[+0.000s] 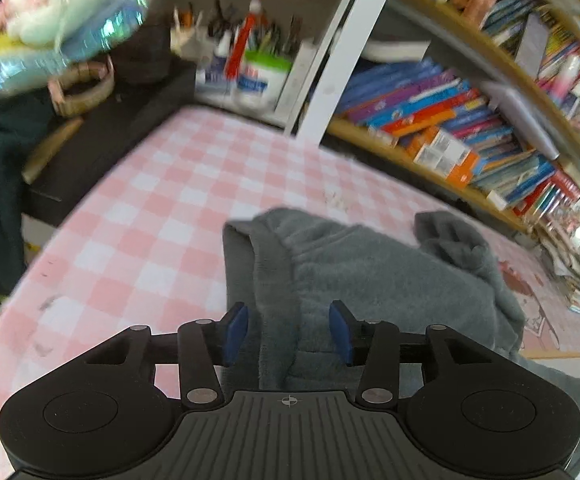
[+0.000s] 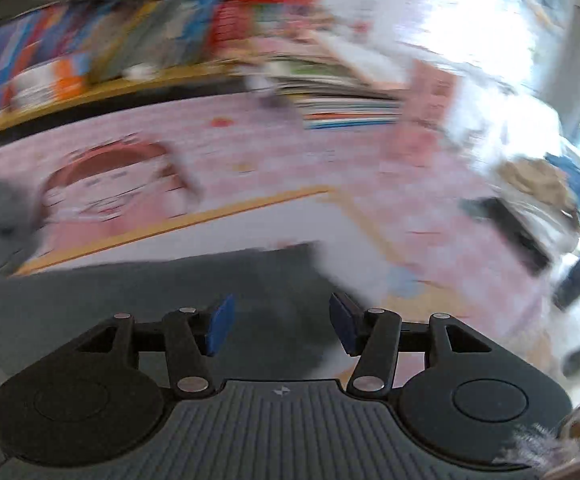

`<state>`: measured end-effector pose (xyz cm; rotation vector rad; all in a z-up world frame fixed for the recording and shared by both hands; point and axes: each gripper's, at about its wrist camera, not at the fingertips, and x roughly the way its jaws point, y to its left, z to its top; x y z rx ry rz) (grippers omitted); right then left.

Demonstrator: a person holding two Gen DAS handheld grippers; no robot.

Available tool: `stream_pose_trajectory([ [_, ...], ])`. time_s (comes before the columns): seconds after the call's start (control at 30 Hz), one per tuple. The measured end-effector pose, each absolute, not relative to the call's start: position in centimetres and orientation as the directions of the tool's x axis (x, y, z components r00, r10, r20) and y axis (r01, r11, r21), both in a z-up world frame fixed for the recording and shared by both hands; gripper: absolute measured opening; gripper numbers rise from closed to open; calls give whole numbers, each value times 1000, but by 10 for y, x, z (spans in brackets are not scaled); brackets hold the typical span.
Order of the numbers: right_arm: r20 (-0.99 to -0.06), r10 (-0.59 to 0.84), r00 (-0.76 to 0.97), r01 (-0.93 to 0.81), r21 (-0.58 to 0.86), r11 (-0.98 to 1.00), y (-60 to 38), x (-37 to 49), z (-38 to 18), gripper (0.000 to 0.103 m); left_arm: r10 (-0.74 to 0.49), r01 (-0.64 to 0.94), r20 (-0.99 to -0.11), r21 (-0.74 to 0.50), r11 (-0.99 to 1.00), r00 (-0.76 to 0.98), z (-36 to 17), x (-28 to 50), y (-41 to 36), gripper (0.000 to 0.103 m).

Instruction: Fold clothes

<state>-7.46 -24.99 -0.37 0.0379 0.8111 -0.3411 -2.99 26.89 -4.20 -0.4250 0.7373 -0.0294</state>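
A grey fleece garment (image 1: pixel 370 276) lies crumpled on the pink-and-white checked table (image 1: pixel 150 208). My left gripper (image 1: pixel 288 330) is open, its blue pads (image 1: pixel 236 330) on either side of a raised fold of the garment, not closed on it. In the blurred right wrist view my right gripper (image 2: pixel 280 328) is open and empty, just above the grey garment (image 2: pixel 130 292) near the table's front edge.
A bookshelf (image 1: pixel 470 128) packed with books runs along the far right side. A pen pot and bottles (image 1: pixel 250 64) stand at the back. A dark bench (image 1: pixel 102 144) with a basket is at the left. A pink patterned mat (image 2: pixel 250 160) lies beyond the garment.
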Motion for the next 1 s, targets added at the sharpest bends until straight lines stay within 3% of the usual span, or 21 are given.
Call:
stream_pose_trajectory([
  [0.07,-740,-222,635,250,-76,965,-232,-70,-13,50,-191,-149,-669,-417,897,718,-48,-21,271,25],
  [0.13,-760,-182,624,202,-68,977,-218,-68,-22,50,-216,-146,-659,-449,882,721,-47,-22,272,2],
  [0.2,-782,-155,604,174,-61,983,-211,-66,-30,50,-231,-120,-599,-488,865,767,-34,-33,275,1],
  [0.3,-811,-129,571,152,-50,987,-204,-67,-39,50,-239,-39,-407,-568,822,882,-6,-65,284,1],
  [0.37,-821,-119,559,152,-40,988,-202,-71,-44,50,-188,-95,-436,-550,830,880,-6,-73,289,1],
  [0.47,-821,-106,561,151,-25,988,-203,-73,-45,51,-147,-234,-626,-485,843,766,-42,-64,293,2],
  [0.53,-824,-110,556,141,-37,989,-202,-69,-44,51,-130,-275,-665,-468,840,736,-54,-63,293,12],
  [0.57,-825,-112,554,136,-43,990,-201,-67,-44,51,-117,-285,-676,-452,845,727,-56,-63,292,13],
  [0.63,-815,-118,568,121,-59,991,-198,-64,-38,51,-89,-269,-673,-409,872,735,-46,-62,288,12],
  [0.77,-767,-96,635,44,-88,995,-183,-47,-19,55,-147,-222,-660,-441,869,737,-48,-60,283,12],
  [1.0,-702,61,710,-233,-153,960,-123,10,4,60,-247,-140,-633,-497,857,734,-51,-57,274,6],
])
